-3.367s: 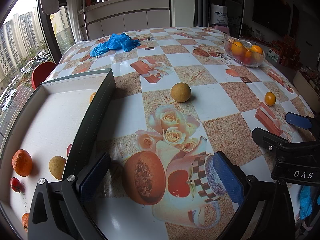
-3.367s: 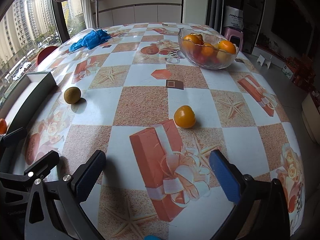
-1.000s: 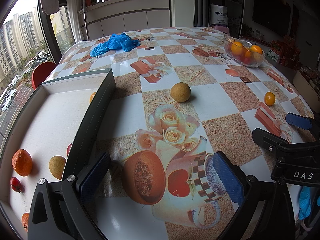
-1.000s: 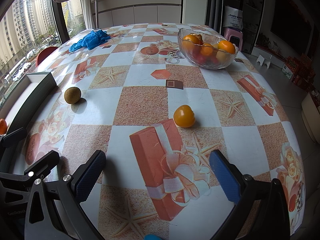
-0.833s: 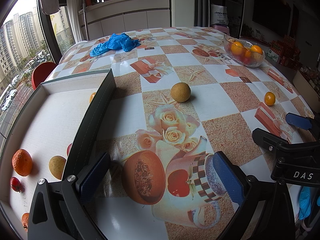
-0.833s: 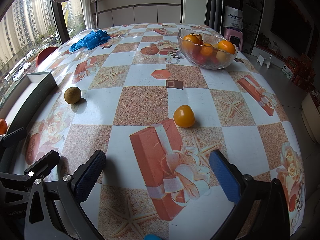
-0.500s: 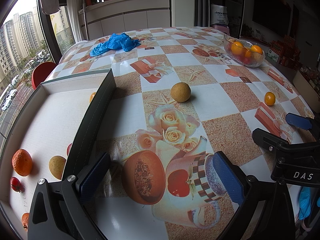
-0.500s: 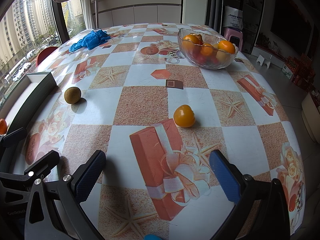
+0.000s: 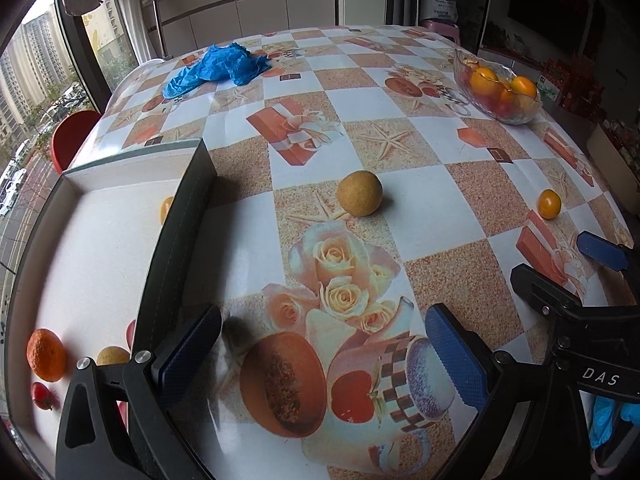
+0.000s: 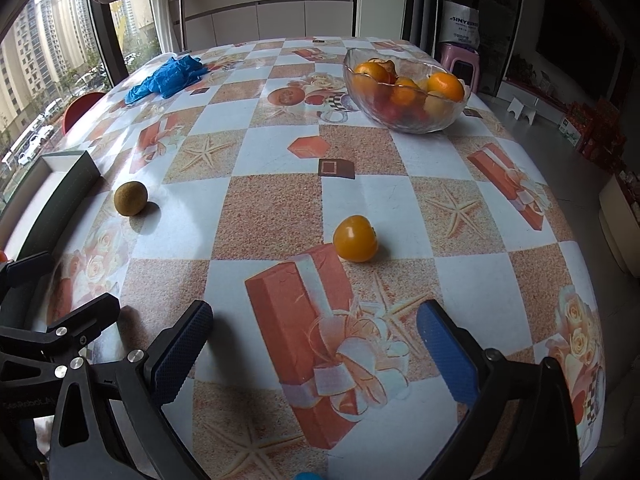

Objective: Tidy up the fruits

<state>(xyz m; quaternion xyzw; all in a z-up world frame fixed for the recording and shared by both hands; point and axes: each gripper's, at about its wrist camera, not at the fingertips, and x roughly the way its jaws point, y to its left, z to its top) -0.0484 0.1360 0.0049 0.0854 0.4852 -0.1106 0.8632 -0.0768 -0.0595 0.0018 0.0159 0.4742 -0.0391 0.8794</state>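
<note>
A round yellow-brown fruit lies loose on the patterned table, just right of the dark-walled box. Further right lies a small orange fruit. Inside the white-floored box are an orange, a yellow-brown fruit and a small red fruit. My left gripper hangs open over the table beside the box wall. My right gripper is open short of the orange fruit, its jaws closing, with nothing between them.
A glass bowl of oranges stands at the far right. Blue crumpled gloves lie at the back left. A red chair is past the table's left edge. The table drops off on the right.
The left gripper has shifted and tilted a little, so its view of the table has changed slightly. The right gripper's fingers stand slightly closer together. No fruit has moved.
</note>
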